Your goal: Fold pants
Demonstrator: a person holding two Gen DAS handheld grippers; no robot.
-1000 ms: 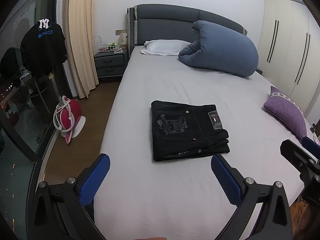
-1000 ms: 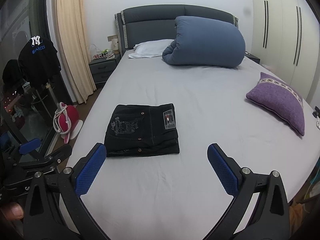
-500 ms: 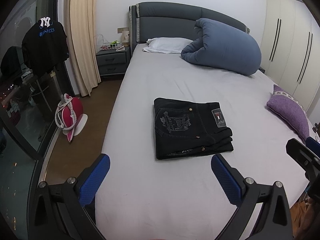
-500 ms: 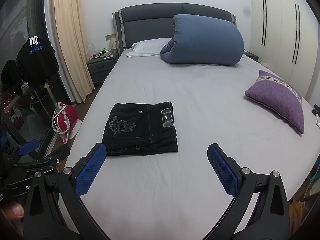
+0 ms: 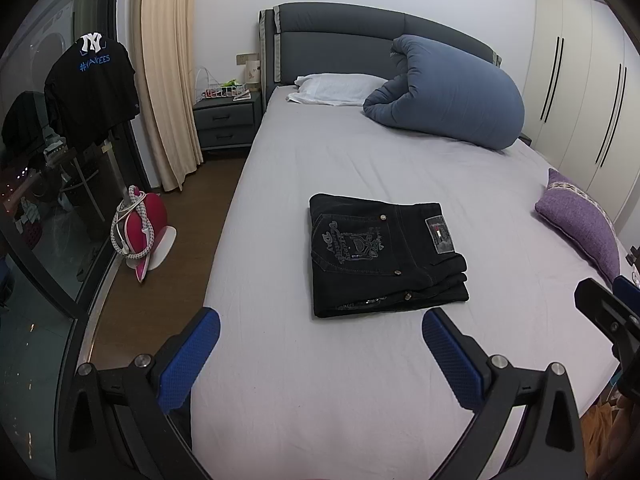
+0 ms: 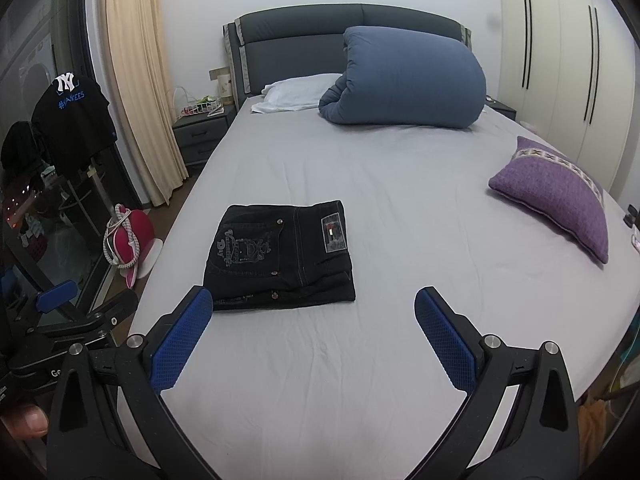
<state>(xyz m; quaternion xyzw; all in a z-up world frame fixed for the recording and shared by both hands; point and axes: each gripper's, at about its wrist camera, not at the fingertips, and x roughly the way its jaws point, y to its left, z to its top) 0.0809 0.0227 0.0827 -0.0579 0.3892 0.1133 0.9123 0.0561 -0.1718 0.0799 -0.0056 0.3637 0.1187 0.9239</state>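
Observation:
Black pants (image 5: pixel 384 254) lie folded into a compact rectangle on the grey bed sheet (image 5: pixel 360 380), back pocket embroidery and label facing up. They also show in the right wrist view (image 6: pixel 280 258). My left gripper (image 5: pixel 320 352) is open and empty, held above the bed's near edge, short of the pants. My right gripper (image 6: pixel 308 332) is open and empty, also short of the pants and to their right. The right gripper's body shows at the right edge of the left wrist view (image 5: pixel 608 316), and the left gripper's body at the left edge of the right wrist view (image 6: pixel 76 316).
A rolled blue duvet (image 5: pixel 448 96) and a white pillow (image 5: pixel 332 88) lie at the headboard. A purple cushion (image 6: pixel 556 196) lies on the bed's right side. A nightstand (image 5: pixel 226 120), curtain (image 5: pixel 168 80) and red steamer (image 5: pixel 140 228) stand left of the bed. Wardrobes (image 6: pixel 568 64) line the right wall.
Both grippers have drawn back and risen slightly, so the folded pants sit a little farther off in both views. The pants have not moved. Both grippers stay open.

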